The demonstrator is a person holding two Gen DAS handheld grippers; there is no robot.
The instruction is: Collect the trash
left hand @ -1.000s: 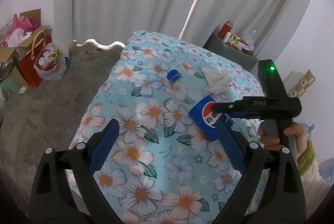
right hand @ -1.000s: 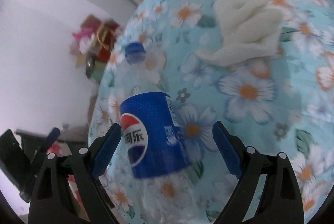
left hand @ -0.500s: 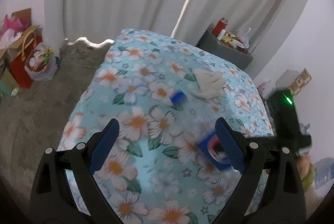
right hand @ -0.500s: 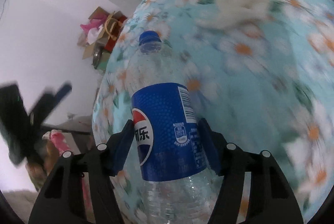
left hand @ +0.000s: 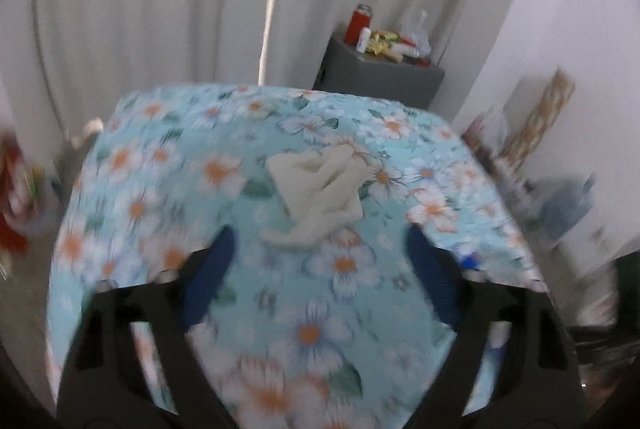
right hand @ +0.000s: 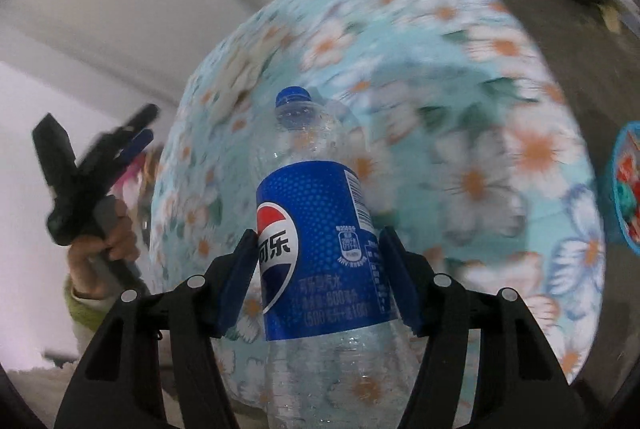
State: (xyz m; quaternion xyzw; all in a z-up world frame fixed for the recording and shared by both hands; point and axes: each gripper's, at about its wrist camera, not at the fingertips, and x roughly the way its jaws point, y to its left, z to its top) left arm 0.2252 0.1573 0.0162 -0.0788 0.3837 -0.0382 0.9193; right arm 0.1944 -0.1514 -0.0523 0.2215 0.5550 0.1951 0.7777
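Observation:
My right gripper (right hand: 318, 249) is shut on an empty clear Pepsi bottle (right hand: 320, 249) with a blue label and blue cap, held up above the flowered table (right hand: 500, 149). My left gripper (left hand: 320, 249) is open and empty, just in front of a crumpled white tissue (left hand: 316, 197) that lies on the flowered tablecloth (left hand: 160, 189). The left gripper also shows in the right wrist view (right hand: 136, 137), held in a hand to the left of the table. The bottle's blue cap peeks out at the right finger in the left wrist view (left hand: 470, 261).
A grey cabinet (left hand: 376, 77) with a red jar and clutter stands behind the table by white curtains. Bags and boxes stand against the right wall (left hand: 552, 117). A blue bin with trash (right hand: 626, 189) shows at the right edge. Red bags lie on the floor at left (left hand: 12, 213).
My right gripper closed on the Pepsi bottle and lifted it off the table. My left gripper swung right and now faces the white tissue.

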